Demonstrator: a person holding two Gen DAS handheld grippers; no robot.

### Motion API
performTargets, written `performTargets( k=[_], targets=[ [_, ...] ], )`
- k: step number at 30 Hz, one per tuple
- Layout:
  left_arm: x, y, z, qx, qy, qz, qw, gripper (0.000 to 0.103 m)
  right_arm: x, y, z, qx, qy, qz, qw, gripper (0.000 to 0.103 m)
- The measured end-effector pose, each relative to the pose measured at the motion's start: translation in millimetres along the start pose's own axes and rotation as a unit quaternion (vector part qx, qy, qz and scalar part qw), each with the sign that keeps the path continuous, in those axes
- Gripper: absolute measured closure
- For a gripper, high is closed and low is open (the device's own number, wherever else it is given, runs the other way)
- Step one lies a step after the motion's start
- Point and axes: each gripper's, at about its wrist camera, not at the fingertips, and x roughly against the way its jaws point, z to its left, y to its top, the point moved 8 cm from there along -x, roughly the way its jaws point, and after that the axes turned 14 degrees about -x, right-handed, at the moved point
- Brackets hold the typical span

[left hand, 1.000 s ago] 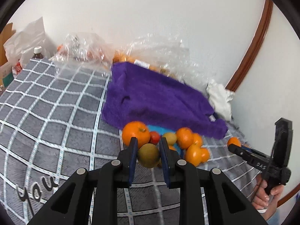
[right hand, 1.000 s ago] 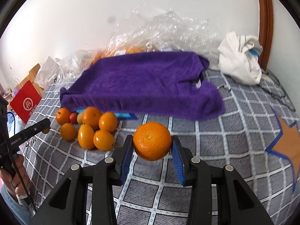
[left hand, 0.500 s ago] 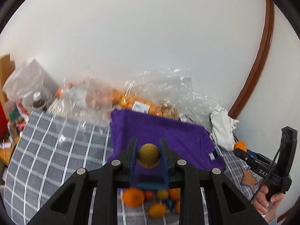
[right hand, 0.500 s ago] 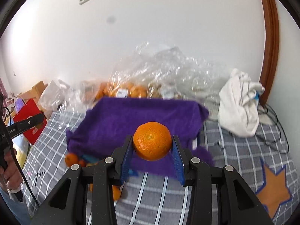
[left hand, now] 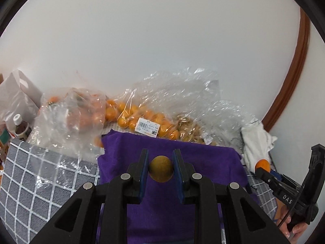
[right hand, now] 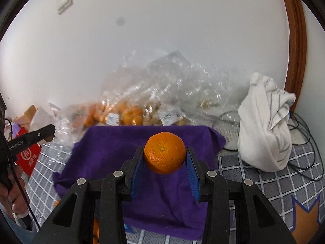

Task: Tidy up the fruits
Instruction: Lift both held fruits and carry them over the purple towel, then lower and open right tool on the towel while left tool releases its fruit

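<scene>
My left gripper is shut on a small brown-green round fruit and holds it in the air above the purple towel. My right gripper is shut on an orange, also held above the purple towel. The right gripper with its orange shows at the right edge of the left wrist view. The left gripper's finger shows at the left of the right wrist view. A bit of loose orange fruit peeks out below the towel's near edge.
Clear plastic bags of small oranges and other fruit lie behind the towel against the white wall. A white cloth bundle with cables sits at the right. A bottle and a red bag stand at the left. Grey checked cloth covers the surface.
Both grippers have risen and tilted up with their fruits. The loose fruit pile on the checked cloth has dropped out of view, and the towel and bags now lie ahead.
</scene>
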Motion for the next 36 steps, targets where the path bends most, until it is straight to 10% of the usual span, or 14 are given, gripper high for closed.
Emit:
performTargets(
  k=[36],
  targets=[
    [-103,-58,13,-0.018,0.035,0.157,0.9868,0.080,-76,-49,-17,0.014,-0.032,0.090,0.995,0.063]
  ],
)
